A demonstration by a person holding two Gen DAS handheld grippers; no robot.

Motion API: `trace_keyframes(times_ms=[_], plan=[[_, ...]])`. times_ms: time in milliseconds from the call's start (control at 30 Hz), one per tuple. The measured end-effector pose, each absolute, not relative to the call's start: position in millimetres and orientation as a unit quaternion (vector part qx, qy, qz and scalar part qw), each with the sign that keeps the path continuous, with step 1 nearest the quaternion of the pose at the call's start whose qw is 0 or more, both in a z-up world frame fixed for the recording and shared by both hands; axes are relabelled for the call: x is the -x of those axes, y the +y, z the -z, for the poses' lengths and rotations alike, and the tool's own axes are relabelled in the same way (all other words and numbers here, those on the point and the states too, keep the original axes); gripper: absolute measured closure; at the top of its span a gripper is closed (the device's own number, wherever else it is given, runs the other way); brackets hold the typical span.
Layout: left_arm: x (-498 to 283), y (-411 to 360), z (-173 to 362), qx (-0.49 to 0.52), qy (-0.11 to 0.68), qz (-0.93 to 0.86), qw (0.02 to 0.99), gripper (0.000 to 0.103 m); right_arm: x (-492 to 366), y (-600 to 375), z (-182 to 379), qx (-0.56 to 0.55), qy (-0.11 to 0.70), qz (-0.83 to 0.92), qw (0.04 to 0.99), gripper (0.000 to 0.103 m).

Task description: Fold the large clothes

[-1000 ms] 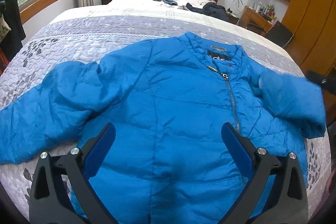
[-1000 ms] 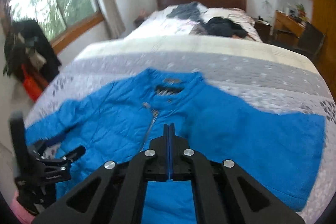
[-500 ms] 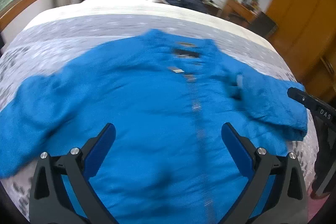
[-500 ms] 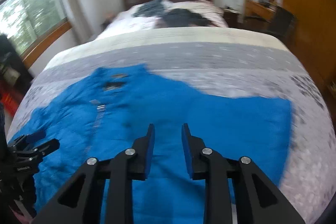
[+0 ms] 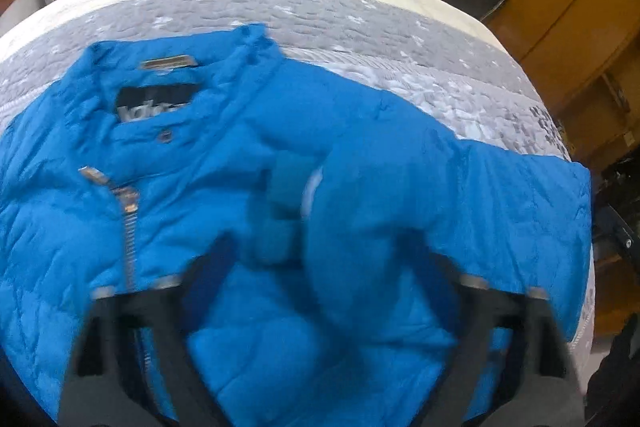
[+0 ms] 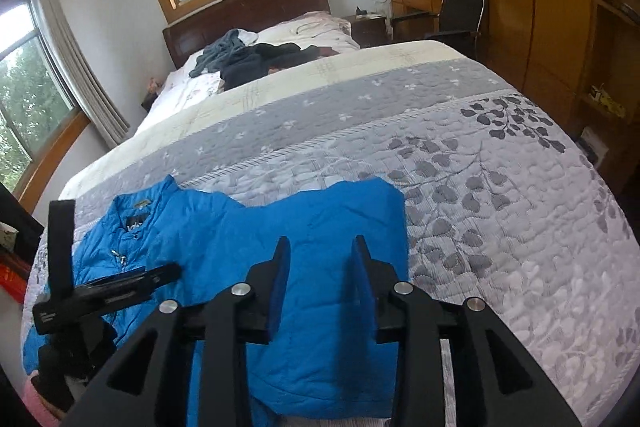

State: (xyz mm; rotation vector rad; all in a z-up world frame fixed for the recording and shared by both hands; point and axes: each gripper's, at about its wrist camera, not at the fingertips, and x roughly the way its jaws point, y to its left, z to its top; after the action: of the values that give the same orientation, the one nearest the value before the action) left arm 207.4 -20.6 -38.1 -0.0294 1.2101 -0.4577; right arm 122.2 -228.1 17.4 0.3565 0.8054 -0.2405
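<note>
A bright blue puffer jacket [image 5: 360, 187] lies face up on the grey patterned bedspread [image 5: 360, 27], zipped, with its collar [image 5: 168, 83] toward the headboard. My left gripper [image 5: 316, 267] hovers open over the chest beside the right sleeve; its fingers are blurred. In the right wrist view the jacket [image 6: 224, 227] spreads to the left, and its sleeve [image 6: 352, 211] reaches toward the middle of the bed. My right gripper [image 6: 320, 259] is open just above that sleeve, holding nothing. The left gripper [image 6: 168, 271] shows at the left over the jacket front.
A heap of dark clothes [image 6: 256, 59] lies near the pillows by the wooden headboard [image 6: 248, 11]. A wardrobe [image 6: 520, 7], a desk and a black chair [image 6: 460, 11] stand along the bed's right side. Bare bedspread [image 6: 500, 187] stretches right of the sleeve.
My right gripper went from shut to open and swung right over the sleeve. My left gripper stayed open and shifted right, from the jacket's middle toward its right shoulder.
</note>
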Motion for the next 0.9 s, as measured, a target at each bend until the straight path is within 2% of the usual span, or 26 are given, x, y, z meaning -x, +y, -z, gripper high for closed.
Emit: trace_keyframes(times_ms=[67, 100, 133, 167, 233, 400, 500, 600, 900], plan=[[-206.2, -26.1, 37.4, 0.023, 0.564, 0.220, 0.796, 0.059, -120.9, -230.8, -16.9, -0.175, 0.387, 0.118, 0.898, 0.070], [-205.5, -25.0, 36.6, 0.030, 0.563, 0.223, 0.796, 0.064, -119.9, -233.1, -17.1, -0.179, 0.386, 0.118, 0.897, 0.070], [-203.9, -23.8, 34.1, 0.041, 0.559, 0.227, 0.797, 0.073, -119.2, -235.2, -17.1, -0.183, 0.385, 0.118, 0.897, 0.070], [-201.7, -22.4, 30.8, 0.048, 0.553, 0.232, 0.799, 0.080, -117.7, -237.0, -17.7, -0.187, 0.384, 0.119, 0.896, 0.070], [-193.3, -16.5, 18.2, 0.053, 0.532, 0.243, 0.810, 0.085, -115.2, -241.9, -18.6, -0.196, 0.380, 0.121, 0.896, 0.070], [-173.6, 29.9, -22.2, 0.080, 0.481, 0.254, 0.835, 0.087, -108.5, -252.4, -21.6, -0.217, 0.367, 0.119, 0.897, 0.069], [-165.0, 68.0, -43.6, 0.086, 0.451, 0.242, 0.855, 0.087, -110.6, -252.8, -17.9, -0.229, 0.371, 0.100, 0.894, 0.062], [-163.2, 111.6, -55.8, 0.093, 0.441, 0.216, 0.866, 0.087, -117.9, -242.2, -12.3, -0.227, 0.385, 0.069, 0.892, 0.062], [-175.4, 213.7, -32.0, 0.102, 0.463, 0.118, 0.872, 0.087, -149.5, -183.3, 29.8, -0.187, 0.461, -0.005, 0.868, 0.050]])
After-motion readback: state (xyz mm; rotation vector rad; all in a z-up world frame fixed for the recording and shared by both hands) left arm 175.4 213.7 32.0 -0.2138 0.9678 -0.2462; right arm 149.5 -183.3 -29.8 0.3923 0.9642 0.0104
